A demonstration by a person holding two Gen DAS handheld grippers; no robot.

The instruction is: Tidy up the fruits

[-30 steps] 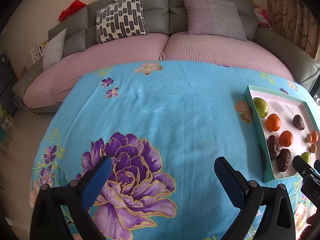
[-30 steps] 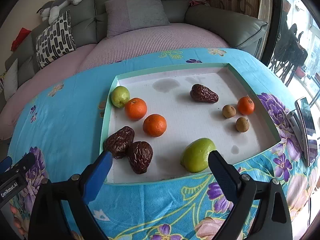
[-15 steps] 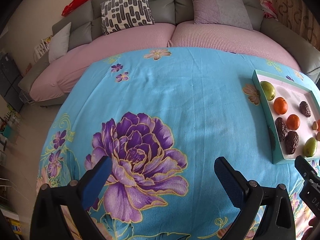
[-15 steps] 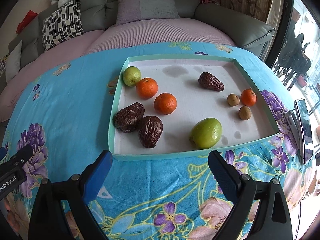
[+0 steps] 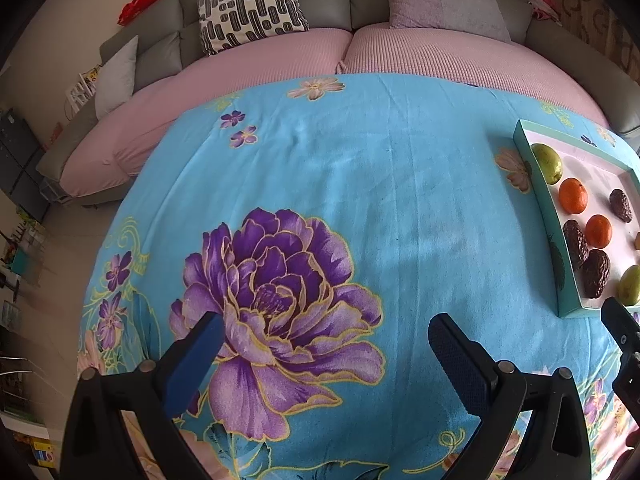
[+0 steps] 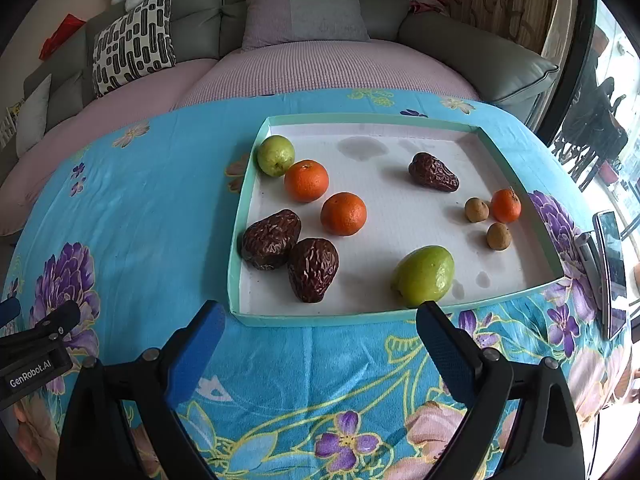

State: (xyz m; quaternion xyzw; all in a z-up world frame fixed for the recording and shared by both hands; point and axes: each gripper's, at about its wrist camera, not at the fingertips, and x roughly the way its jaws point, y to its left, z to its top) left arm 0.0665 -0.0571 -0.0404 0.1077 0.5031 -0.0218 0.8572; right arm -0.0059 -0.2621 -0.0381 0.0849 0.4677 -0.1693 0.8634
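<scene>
A teal-rimmed white tray lies on the floral cloth, holding two green fruits, two oranges, a small orange, three wrinkled dark dates and two small brown fruits. My right gripper is open and empty, just short of the tray's near rim. My left gripper is open and empty over the purple flower print, with the tray far to its right.
The table carries a blue floral cloth. A phone lies right of the tray. Behind the table stands a grey sofa with pink covers and cushions. The other gripper's body shows at the right view's left edge.
Both grippers have pulled back and risen from the table; the tray now sits farther ahead of the right gripper. Both stay open and empty.
</scene>
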